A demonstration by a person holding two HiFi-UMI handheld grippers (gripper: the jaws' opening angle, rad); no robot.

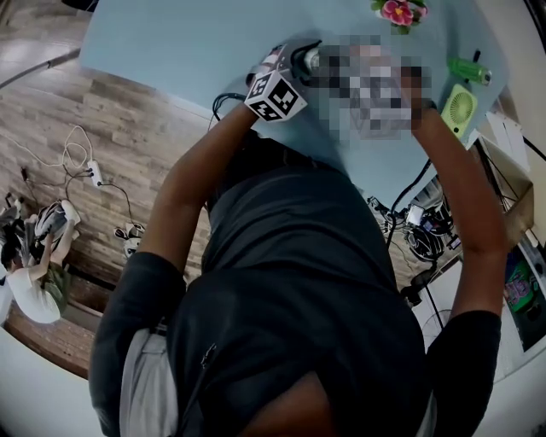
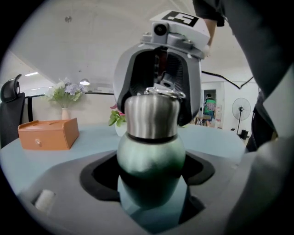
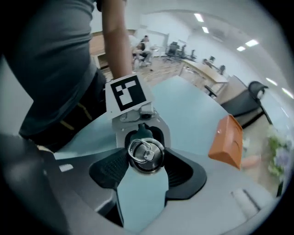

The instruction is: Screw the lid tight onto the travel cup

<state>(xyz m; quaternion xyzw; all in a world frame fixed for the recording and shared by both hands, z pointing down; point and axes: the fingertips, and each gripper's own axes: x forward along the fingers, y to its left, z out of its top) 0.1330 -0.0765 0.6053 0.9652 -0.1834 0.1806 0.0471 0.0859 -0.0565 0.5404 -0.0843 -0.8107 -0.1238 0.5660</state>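
— Count?
— I see one cup (image 2: 151,156), one lid (image 3: 146,155), two tongs.
— Where?
— My left tongs (image 2: 150,173) clamp the cup's belly over the tabletop (image 2: 92,137); right tongs (image 3: 146,167), above the cup, clench its lid.

Bright even indoor light, ceiling lamps (image 3: 198,17) glaring, fisheye warping, dark vignetted corners.

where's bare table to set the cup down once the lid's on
Widest bare stretch: the table left of the left gripper. Also bare between the orange box and the travel cup. Crowded at the right edge by the green fan and at the far edge by the pink flowers.
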